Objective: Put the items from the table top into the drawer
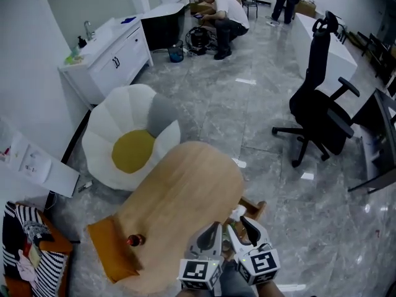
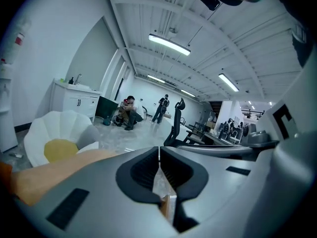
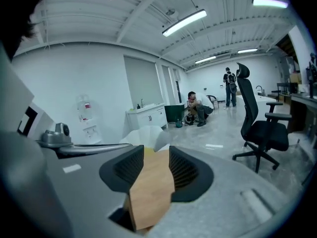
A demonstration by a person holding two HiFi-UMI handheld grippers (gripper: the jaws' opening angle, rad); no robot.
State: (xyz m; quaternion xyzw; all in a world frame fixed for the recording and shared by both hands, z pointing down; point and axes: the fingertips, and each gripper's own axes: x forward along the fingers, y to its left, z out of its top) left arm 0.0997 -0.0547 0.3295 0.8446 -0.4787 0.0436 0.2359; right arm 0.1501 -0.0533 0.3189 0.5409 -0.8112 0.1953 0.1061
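A light wooden oval table (image 1: 185,190) fills the lower middle of the head view. On its near left part stands a small dark bottle with a red top (image 1: 135,240). Both grippers are raised side by side at the table's near right edge. My left gripper (image 1: 213,231) (image 2: 159,155) has its jaws together, with nothing seen between them. My right gripper (image 1: 242,224) (image 3: 156,157) has its jaws apart, and only the table top (image 3: 151,192) shows through the gap. A wooden box-like edge (image 1: 255,206), perhaps the drawer, juts out by the table's right side, just past the grippers.
An orange slab (image 1: 110,255) sticks out under the table's left end. A flower-shaped white and yellow seat (image 1: 131,142) stands behind the table, and a black office chair (image 1: 322,107) to the right. A white cabinet (image 1: 111,57) lines the left wall. People are at the far end of the room.
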